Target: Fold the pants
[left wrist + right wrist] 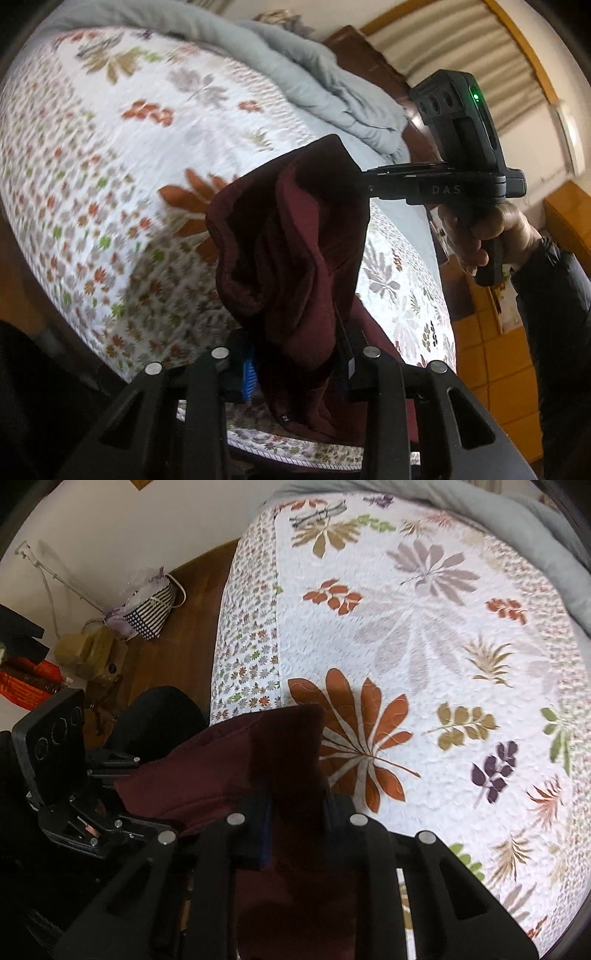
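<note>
Both grippers held the pants [291, 240] in the air above the bed [110, 155]. Left gripper [299, 373] jaws pinched cloth at 6 o'clock; right gripper [295, 812] jaws likewise pinched cloth. Probably lifting an edge to spread it flat for folding.

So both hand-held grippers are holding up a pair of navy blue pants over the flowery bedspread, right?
Not quite: the pants are dark maroon, not navy blue, as the left wrist view shows. The rest holds: the left hand-held gripper and the right hand-held gripper both hold them over the flowery bedspread.
</note>
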`<action>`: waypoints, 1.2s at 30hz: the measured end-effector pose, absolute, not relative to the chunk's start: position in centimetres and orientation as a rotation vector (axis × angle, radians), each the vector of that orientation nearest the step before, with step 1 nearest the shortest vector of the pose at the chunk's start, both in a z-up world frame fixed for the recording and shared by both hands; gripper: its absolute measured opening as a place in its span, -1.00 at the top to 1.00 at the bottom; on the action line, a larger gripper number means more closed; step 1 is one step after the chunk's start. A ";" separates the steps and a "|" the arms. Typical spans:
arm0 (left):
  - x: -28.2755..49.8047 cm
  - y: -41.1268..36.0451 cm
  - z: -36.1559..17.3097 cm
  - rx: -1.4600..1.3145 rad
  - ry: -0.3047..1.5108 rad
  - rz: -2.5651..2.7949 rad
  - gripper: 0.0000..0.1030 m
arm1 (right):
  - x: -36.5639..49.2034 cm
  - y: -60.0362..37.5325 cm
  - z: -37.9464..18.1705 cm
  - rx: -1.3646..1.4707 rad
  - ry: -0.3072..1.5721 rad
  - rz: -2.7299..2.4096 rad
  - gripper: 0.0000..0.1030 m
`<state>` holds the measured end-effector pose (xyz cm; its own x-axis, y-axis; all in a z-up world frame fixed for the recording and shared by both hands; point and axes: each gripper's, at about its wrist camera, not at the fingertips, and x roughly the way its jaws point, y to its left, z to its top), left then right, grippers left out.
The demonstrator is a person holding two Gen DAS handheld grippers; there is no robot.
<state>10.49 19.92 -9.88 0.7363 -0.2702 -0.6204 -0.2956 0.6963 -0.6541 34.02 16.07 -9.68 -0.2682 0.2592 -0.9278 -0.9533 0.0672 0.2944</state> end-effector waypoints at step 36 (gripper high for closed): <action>9.6 6.9 0.5 -0.348 0.675 -0.210 0.38 | 31.5 -1.0 2.2 -0.625 1.036 1.258 0.62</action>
<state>9.57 6.92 0.55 0.7626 -0.3008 -0.5726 0.0775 0.9214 -0.3809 31.53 -1.01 2.19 -0.0238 0.4604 -0.8874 -0.9592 0.2397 0.1501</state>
